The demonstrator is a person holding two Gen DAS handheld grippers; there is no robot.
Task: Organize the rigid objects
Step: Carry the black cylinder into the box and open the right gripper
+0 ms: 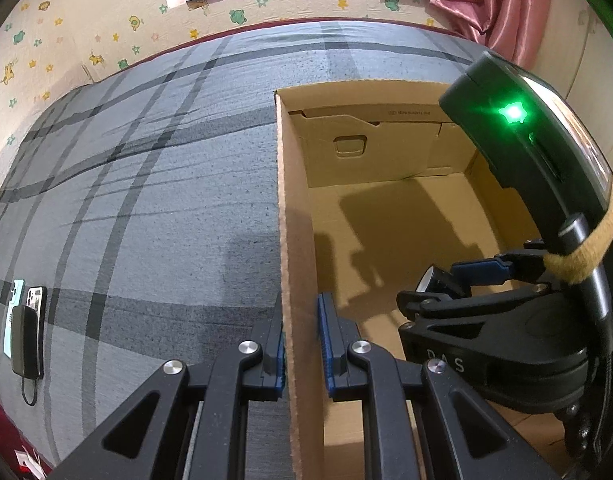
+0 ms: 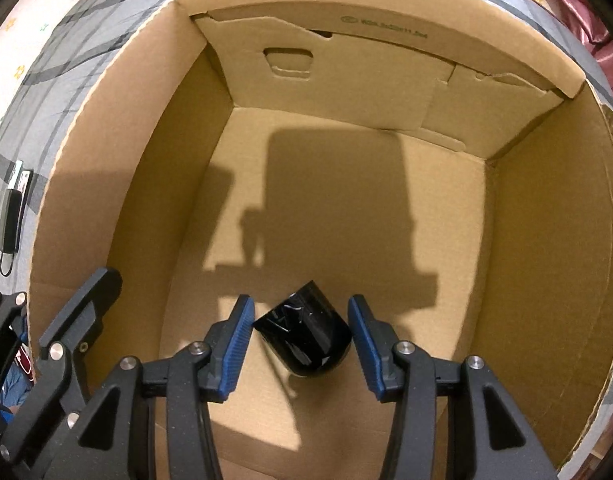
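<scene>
Two blue-padded fingers of the left gripper (image 1: pixel 302 344) straddle the left wall of the open brown cardboard box (image 1: pixel 284 208) in the left wrist view, closed narrow on that wall and steadying it. At three o'clock the right gripper (image 1: pixel 446 284) reaches down inside the box; the small glossy black cylindrical container (image 1: pixel 440 280) shows only as a sliver between its pads, so its shape is hard to read there.

In the right wrist view the black container (image 2: pixel 306 336) sits between the half-open pads, tilted, its long axis running from five toward eleven o'clock. Whether the pads press it, or it already rests on the box floor, cannot be told. At nine o'clock, outside the box on the grey plaid cover (image 2: pixel 46 72), lie phones (image 2: pixel 14 200), partly cut off.
</scene>
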